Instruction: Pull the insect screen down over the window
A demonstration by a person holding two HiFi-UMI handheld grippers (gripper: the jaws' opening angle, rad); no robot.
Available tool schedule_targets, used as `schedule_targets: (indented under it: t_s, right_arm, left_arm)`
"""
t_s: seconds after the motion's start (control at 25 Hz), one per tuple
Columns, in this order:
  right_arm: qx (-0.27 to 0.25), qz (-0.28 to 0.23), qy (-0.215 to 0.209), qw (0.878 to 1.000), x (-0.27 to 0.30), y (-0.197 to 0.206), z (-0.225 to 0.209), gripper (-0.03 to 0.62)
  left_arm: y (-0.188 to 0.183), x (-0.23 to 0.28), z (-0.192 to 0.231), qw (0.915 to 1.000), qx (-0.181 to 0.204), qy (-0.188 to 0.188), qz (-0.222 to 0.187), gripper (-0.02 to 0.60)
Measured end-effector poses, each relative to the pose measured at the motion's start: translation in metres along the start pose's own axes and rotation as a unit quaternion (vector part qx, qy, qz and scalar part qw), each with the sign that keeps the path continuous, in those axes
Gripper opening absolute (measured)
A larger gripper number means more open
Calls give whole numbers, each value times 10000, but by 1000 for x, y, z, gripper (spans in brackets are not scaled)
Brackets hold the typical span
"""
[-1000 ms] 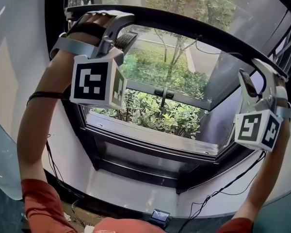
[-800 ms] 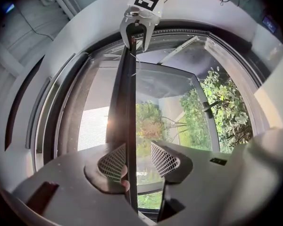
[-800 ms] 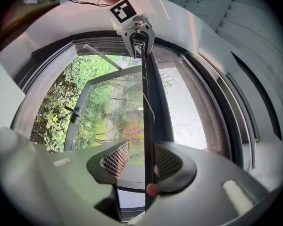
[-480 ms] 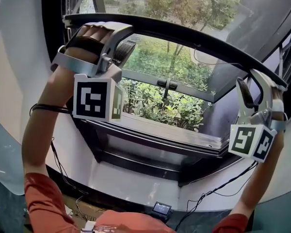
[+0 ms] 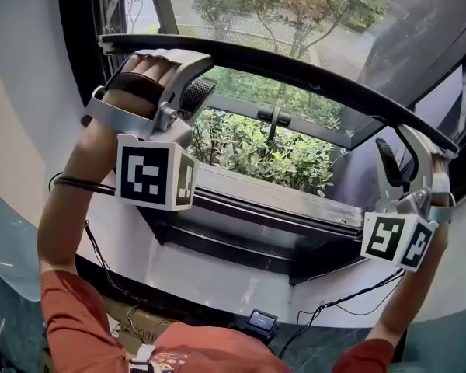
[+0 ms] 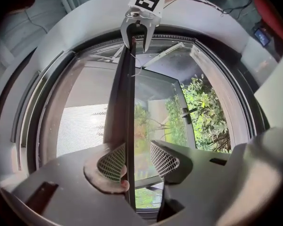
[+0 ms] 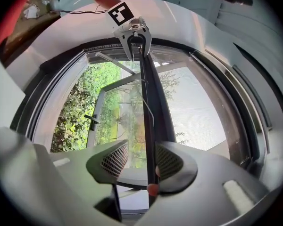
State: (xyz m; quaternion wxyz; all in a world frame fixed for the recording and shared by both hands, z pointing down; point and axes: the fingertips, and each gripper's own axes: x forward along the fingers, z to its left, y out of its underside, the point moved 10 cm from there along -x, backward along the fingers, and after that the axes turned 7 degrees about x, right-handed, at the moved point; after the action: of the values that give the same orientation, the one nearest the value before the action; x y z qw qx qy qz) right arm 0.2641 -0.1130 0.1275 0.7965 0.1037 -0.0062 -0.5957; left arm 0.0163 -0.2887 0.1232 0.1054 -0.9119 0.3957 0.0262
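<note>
Both unclenched, left hand-held gripper (image 6: 139,159), right hand-held gripper (image 7: 142,160), astride thin black bar (image 5: 295,71); translucent grey insect screen (image 5: 419,29) above

Black screen bar (image 5: 295,71), black-and-white marker cubes (image 5: 154,173), green shrubs (image 5: 272,150), red sleeves (image 5: 70,317).

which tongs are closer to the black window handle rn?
Left. The left tongs straddle the screen bar just up-left of the window handle; the right tongs straddle it near its right end, farther off.

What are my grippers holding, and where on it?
Nothing is clamped. The screen's pull bar passes between the open jaws of the left gripper and right gripper, touching one pad each, near its ends.
</note>
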Motion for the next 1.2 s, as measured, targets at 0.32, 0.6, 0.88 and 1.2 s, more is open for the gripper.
schedule_targets:
  t_s: [0.32,0.6,0.88,1.2]
  right_arm:
    - [158,-8,-228,9996,-8,5,30,192]
    - [275,9,-584,9979,-14,10,64,195]
    - [497,16,-947,9943,-21,16,97,196]
    - [728,36,-1264,9893,-27,26,143,196]
  left_arm:
    - [-7,-9,-29,9997,-64,254,-32,155]
    - [-13,-16,-61,9977,-140,668,-22,155]
    - [-19,-23,-96,9950,-267,955,-124,153]
    - [-27,-29,-141,9895,-342,1391,-209,153]
